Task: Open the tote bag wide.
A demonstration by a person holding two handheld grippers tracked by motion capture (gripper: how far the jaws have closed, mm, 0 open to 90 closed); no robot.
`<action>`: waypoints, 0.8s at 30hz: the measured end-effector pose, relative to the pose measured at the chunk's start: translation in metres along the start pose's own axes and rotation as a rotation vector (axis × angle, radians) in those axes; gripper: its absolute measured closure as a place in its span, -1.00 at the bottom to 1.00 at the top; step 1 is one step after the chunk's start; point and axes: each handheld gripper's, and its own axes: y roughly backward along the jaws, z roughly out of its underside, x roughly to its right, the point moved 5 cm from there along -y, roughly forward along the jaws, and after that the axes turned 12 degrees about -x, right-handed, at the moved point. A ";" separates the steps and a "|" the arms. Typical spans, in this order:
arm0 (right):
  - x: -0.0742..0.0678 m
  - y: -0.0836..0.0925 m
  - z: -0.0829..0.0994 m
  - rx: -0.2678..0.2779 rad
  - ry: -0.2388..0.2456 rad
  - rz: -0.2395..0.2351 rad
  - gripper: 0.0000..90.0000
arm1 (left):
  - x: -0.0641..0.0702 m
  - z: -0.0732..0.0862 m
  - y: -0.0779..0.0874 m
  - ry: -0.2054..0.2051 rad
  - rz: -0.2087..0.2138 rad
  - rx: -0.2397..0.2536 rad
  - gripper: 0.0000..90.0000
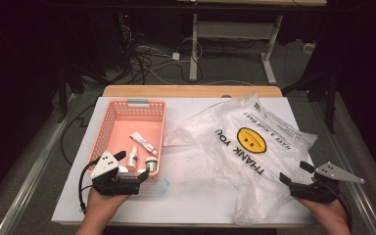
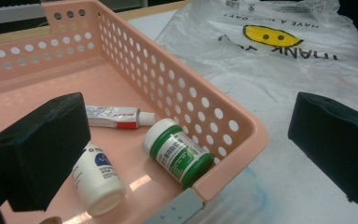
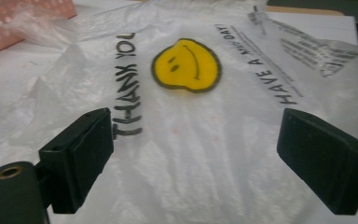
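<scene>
Straddling a basket corner on the left, hovering over a bag on the right.

At the left, the left gripper (image 1: 129, 169) stands wide open with nothing held, one jaw inside the pink perforated plastic basket (image 1: 108, 122) and the other outside its near right corner; in the basket lie a white bottle with a blue label (image 2: 98, 179), a green-capped white jar (image 2: 179, 154) and a small red-and-white tube (image 2: 114, 116). To the right, the crumpled clear plastic bag printed with a yellow smiley face (image 1: 252, 142) is spread on the white tabletop (image 1: 196, 196). The right gripper (image 1: 293, 172) is wide open above the bag's near right edge, gripping nothing.
</scene>
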 end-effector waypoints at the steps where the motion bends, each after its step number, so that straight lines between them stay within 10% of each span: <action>1: -0.004 -0.001 -0.002 0.000 0.007 -0.007 -0.89 | 0.000 0.000 0.000 0.005 0.003 0.000 -1.00; 24: -0.054 -0.011 -0.039 0.078 0.074 -0.081 -1.00 | 0.007 -0.003 -0.003 -0.014 0.027 -0.005 -1.00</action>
